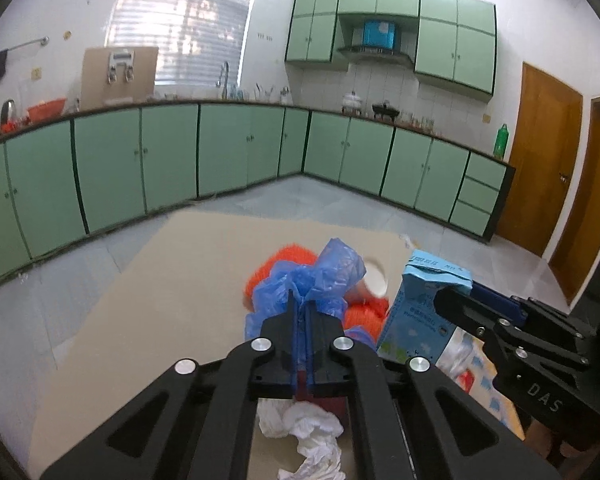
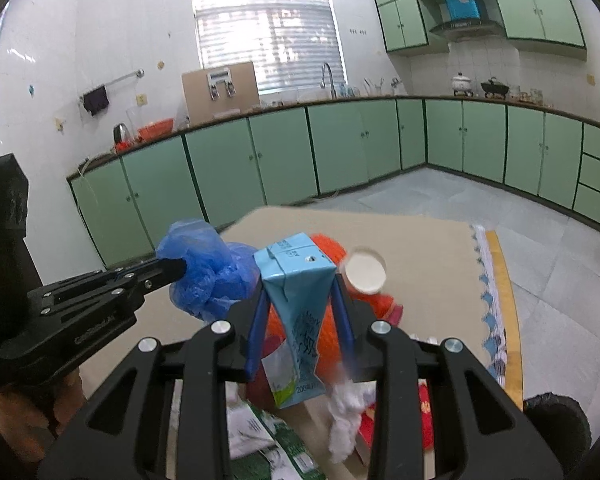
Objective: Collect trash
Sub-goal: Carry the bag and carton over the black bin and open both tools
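Note:
My left gripper (image 1: 301, 300) is shut on a crumpled blue plastic bag (image 1: 316, 276) and holds it above the table; it also shows in the right wrist view (image 2: 208, 272). My right gripper (image 2: 298, 292) is shut on a light blue drink carton (image 2: 298, 312), held upright; the carton also shows in the left wrist view (image 1: 420, 308). Behind both lie an orange net bag (image 1: 280, 268) and a paper cup (image 2: 366, 270) on its side. Crumpled white tissue (image 1: 312, 432) lies below the left gripper.
The trash sits on a beige cardboard sheet (image 1: 160, 312) over a table with a patterned cloth edge (image 2: 496, 320). A green-and-white wrapper (image 2: 268, 440) and a red packet (image 2: 424, 412) lie close by. Green kitchen cabinets (image 1: 172, 156) line the walls beyond.

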The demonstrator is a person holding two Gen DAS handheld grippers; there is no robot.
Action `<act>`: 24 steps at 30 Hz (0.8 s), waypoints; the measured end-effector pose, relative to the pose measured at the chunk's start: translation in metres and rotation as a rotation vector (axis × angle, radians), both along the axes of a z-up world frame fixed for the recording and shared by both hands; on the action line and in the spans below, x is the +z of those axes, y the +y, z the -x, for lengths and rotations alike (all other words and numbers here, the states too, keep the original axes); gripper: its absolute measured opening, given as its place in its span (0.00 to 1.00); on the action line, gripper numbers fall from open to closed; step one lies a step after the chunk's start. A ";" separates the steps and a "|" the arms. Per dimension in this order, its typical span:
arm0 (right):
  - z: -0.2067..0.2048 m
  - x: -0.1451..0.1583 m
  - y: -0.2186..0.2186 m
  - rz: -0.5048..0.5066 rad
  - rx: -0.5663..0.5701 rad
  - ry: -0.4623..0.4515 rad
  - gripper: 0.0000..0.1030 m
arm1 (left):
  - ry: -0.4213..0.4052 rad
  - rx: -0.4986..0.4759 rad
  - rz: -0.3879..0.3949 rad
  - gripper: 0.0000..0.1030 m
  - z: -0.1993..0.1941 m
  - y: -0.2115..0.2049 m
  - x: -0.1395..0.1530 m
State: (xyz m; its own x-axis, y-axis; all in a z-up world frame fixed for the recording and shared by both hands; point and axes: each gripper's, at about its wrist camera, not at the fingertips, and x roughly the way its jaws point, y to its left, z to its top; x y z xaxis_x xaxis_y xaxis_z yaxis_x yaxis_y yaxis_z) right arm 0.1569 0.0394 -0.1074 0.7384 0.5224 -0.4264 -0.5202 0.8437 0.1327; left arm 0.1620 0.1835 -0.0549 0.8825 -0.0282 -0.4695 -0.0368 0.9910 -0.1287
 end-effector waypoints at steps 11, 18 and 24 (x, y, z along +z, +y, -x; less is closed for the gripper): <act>0.015 0.057 -0.042 -0.087 -0.018 -0.089 0.28 | -0.098 -0.057 -0.023 0.03 0.017 -0.025 0.051; 0.036 0.065 -0.118 -0.069 -0.146 -0.102 0.28 | -0.100 -0.187 -0.001 0.03 0.015 -0.083 0.056; 0.055 0.054 -0.200 -0.003 -0.323 -0.101 0.28 | -0.071 -0.333 0.023 0.03 0.005 -0.155 0.045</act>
